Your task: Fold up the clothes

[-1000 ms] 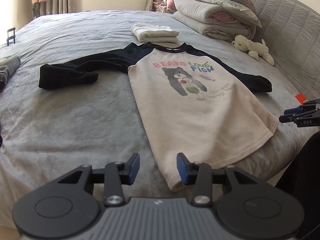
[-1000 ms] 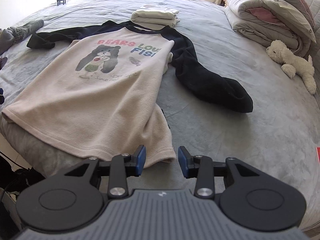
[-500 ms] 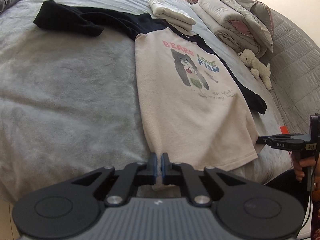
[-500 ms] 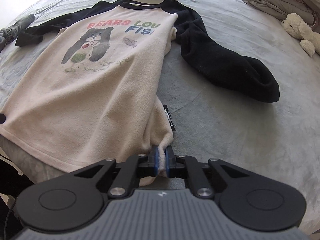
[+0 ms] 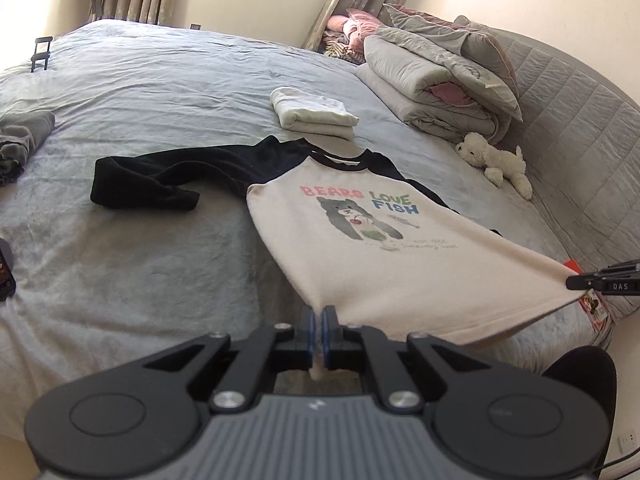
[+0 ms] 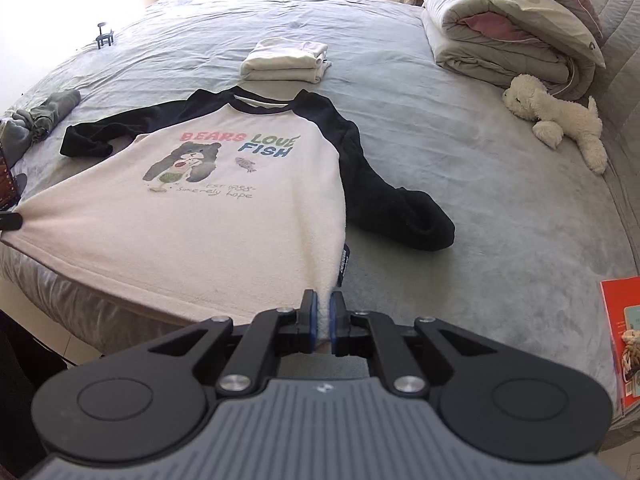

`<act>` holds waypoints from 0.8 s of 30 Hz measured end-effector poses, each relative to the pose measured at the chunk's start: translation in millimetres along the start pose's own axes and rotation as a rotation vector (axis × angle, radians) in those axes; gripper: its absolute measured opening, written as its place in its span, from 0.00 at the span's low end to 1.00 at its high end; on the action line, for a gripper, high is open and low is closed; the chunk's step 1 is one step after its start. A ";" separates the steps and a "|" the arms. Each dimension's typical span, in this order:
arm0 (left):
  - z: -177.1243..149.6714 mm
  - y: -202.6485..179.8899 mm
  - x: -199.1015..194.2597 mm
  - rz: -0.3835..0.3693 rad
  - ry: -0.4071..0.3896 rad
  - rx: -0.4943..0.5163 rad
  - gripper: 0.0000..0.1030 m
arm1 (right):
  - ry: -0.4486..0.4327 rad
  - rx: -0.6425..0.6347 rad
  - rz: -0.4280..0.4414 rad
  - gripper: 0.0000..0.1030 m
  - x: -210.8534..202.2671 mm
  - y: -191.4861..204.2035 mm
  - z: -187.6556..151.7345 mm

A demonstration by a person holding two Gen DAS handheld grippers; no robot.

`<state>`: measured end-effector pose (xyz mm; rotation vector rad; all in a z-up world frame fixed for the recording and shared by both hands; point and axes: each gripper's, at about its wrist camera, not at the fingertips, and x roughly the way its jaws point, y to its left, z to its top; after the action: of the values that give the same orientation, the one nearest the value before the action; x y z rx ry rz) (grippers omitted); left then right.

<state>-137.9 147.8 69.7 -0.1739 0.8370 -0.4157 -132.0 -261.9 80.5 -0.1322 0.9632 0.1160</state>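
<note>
A cream shirt (image 5: 384, 256) (image 6: 224, 220) with black sleeves and a bear print lies face up on the grey bed, its hem lifted off the cover. My left gripper (image 5: 319, 330) is shut on the hem's left corner. My right gripper (image 6: 323, 322) is shut on the hem's right corner, beside a small black side label (image 6: 343, 265). The hem hangs stretched between the two grippers. In the left wrist view the right gripper's tip (image 5: 600, 280) shows at the far right edge. Both black sleeves (image 5: 160, 180) (image 6: 392, 204) still rest on the bed.
A folded white garment (image 5: 312, 114) (image 6: 286, 60) lies beyond the collar. Rolled grey quilts (image 5: 440, 80) and a white plush toy (image 6: 556, 116) sit near the headboard. A crumpled grey garment (image 6: 36, 120) lies at the left. A red booklet (image 6: 622, 340) rests by the bed's edge.
Both grippers went from open to shut on the hem corners, then rose, lifting the shirt's lower edge off the bed and pulling it taut.
</note>
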 end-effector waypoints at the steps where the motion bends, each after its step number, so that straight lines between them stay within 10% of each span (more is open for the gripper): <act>1: -1.9 0.3 1.5 0.004 0.017 0.007 0.04 | 0.008 -0.007 -0.004 0.07 1.4 1.6 -1.4; 19: -50.9 23.7 82.2 0.062 0.301 0.018 0.05 | 0.308 0.006 0.039 0.10 127.5 3.0 -43.9; 24: -28.1 34.5 79.7 -0.005 0.290 -0.011 0.29 | 0.281 -0.001 0.071 0.28 123.4 -3.4 -27.0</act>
<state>-101.5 145.7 -14.0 -0.1269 1.1238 -0.4474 -83.5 -264.8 -36.2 -0.1173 1.2486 0.1665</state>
